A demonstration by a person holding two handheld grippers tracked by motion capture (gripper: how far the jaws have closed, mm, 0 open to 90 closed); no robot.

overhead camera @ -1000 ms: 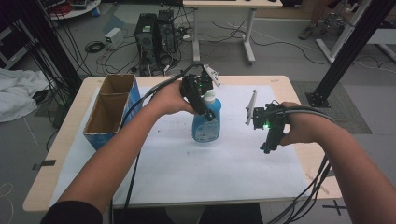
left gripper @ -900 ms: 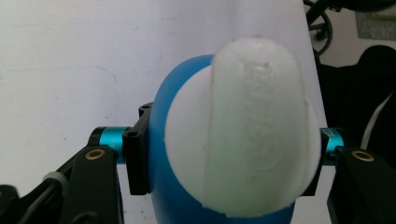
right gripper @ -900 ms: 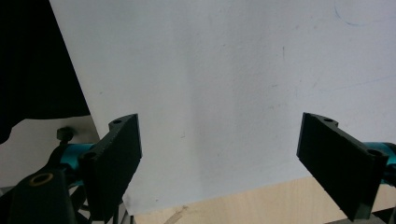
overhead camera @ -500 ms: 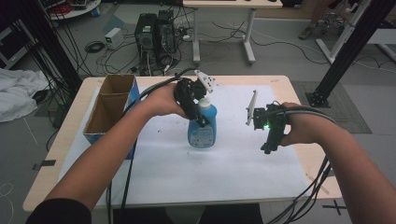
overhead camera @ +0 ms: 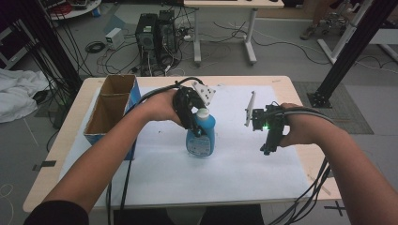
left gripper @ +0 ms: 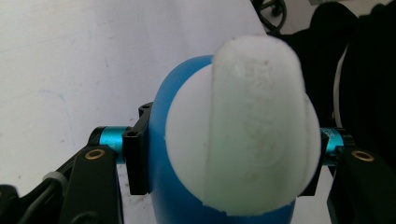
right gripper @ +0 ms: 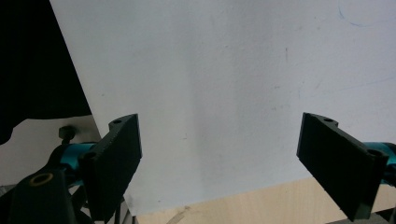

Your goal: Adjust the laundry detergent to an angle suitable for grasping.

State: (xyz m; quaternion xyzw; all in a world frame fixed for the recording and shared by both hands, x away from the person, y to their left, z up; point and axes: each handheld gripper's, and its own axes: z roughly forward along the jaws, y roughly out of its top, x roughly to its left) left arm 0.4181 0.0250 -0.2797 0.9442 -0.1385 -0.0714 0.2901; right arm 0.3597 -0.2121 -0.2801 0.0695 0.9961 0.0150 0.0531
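The blue bottle [overhead camera: 202, 136] now stands closer to the cardboard box [overhead camera: 111, 108] than it did a second ago: the left gripper [overhead camera: 193, 123] has carried it sideways across the white sheet [overhead camera: 220, 168], and it looks more upright than in the earliest frame, where it leaned away from the box. The right gripper [overhead camera: 268, 143] has kept its place on the far side of the bottle from the box, well apart from it.

The left gripper's jaws are clamped on the bottle just under its cap [overhead camera: 202, 113]. In the left gripper view the black pads press against the blue shoulder [left gripper: 161, 140] on both sides, with the cap [left gripper: 247, 135] in front of the camera. The right gripper's jaws stand wide apart with nothing between them, hanging over the sheet near the counter's [overhead camera: 300, 101] edge; its view shows two flat black pads over white paper and a strip of pale wood.

The bottle is smooth, glossy blue plastic, rounded at the shoulder and broad at the base, with a printed label on its front. Its cap is matt white, domed and ridged. The box is open-topped brown cardboard with a blue outer side. The counter is light wood, and the sheet lying on it is plain and faintly scuffed.
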